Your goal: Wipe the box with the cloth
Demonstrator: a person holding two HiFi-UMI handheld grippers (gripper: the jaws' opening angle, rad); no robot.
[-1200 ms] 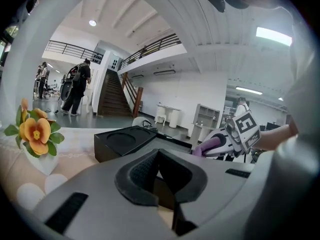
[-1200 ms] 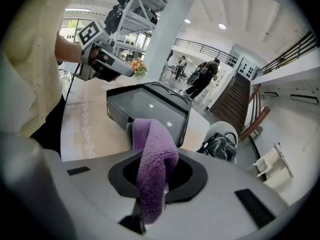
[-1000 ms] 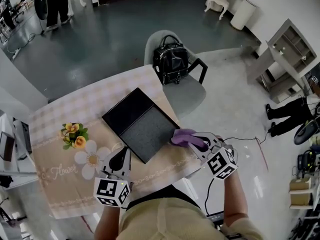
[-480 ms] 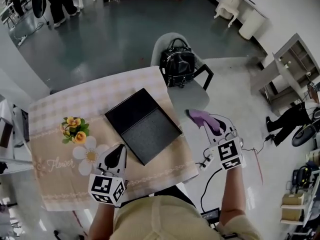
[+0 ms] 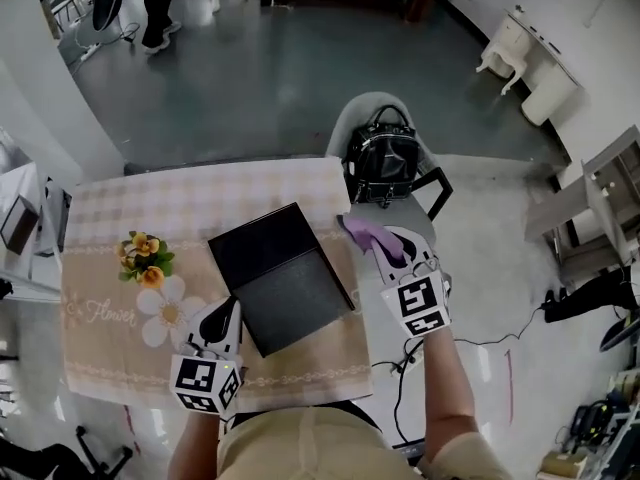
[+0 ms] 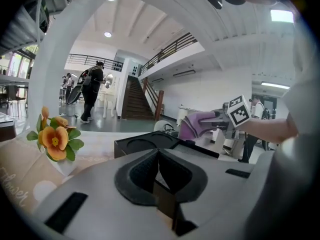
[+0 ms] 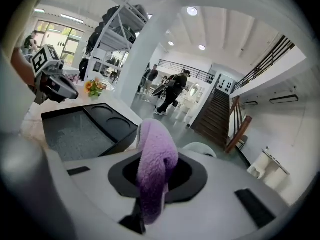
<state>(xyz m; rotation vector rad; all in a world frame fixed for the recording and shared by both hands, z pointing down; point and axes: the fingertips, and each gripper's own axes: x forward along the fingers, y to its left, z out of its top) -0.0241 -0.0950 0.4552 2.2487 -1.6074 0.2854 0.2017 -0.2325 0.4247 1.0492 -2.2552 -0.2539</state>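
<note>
Our right gripper (image 5: 388,250) pinches the purple cloth (image 5: 361,234) just beside the black box (image 5: 281,275), while our left gripper (image 5: 224,316) sits closed, holding nothing.

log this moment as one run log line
left gripper: shut, empty | right gripper: shut on cloth | cloth: beside box right edge | box: on table

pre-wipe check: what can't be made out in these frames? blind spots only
- Head view: whether the cloth touches the table; the steep downward look gives no height.
- Left gripper view: the box hides the cloth's lower end; the left gripper covers the box's near part.
- Right gripper view: on the right gripper, the cloth covers the tips of the jaws.
- Dirt on the box: too small in every view.
</note>
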